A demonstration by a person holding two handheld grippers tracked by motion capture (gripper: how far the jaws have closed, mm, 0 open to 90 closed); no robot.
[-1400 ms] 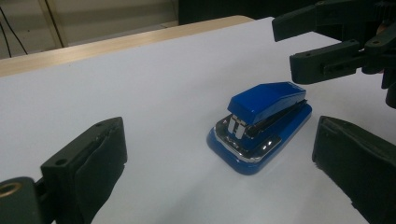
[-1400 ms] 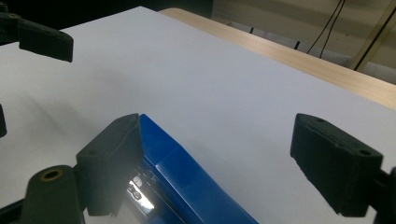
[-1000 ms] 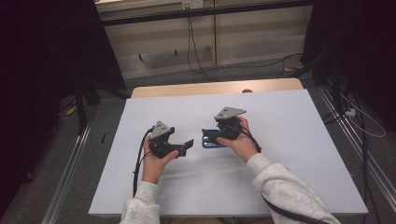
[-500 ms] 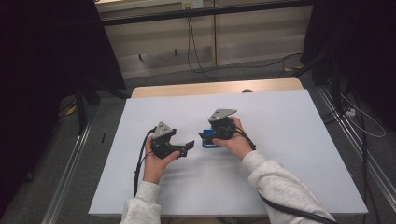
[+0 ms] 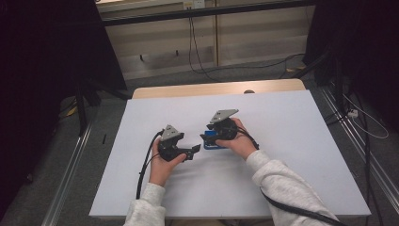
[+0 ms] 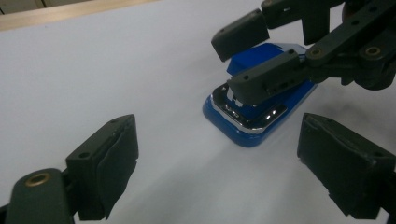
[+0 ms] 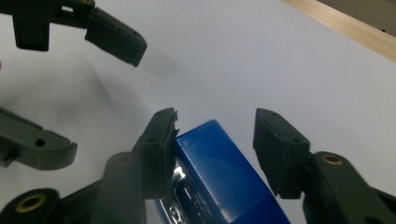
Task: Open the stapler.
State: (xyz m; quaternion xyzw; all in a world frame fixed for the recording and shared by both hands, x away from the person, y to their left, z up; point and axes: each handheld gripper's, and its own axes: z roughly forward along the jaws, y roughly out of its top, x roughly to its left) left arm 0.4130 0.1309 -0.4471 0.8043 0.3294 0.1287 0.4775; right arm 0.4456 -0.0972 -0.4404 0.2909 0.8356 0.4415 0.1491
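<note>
Blue stapler (image 5: 214,141) flat at worktop (image 5: 291,141) centre. Right gripper (image 7: 212,149) jaws straddle it, just been closing: 1 pad touches, other stands clear. Left gripper (image 6: 224,172) at stapler's 9 o'clock, jaws closing slightly, wide, empty.

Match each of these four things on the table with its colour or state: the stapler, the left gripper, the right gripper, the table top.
Things:
1. blue plastic stapler with a chrome metal top
2. left gripper
3. right gripper
4. white table top

States:
A. fingers astride the stapler
B. lies flat on the table
C. fingers wide apart, nothing between them
D. plain white

Pairs: 1-B, 2-C, 3-A, 4-D
</note>
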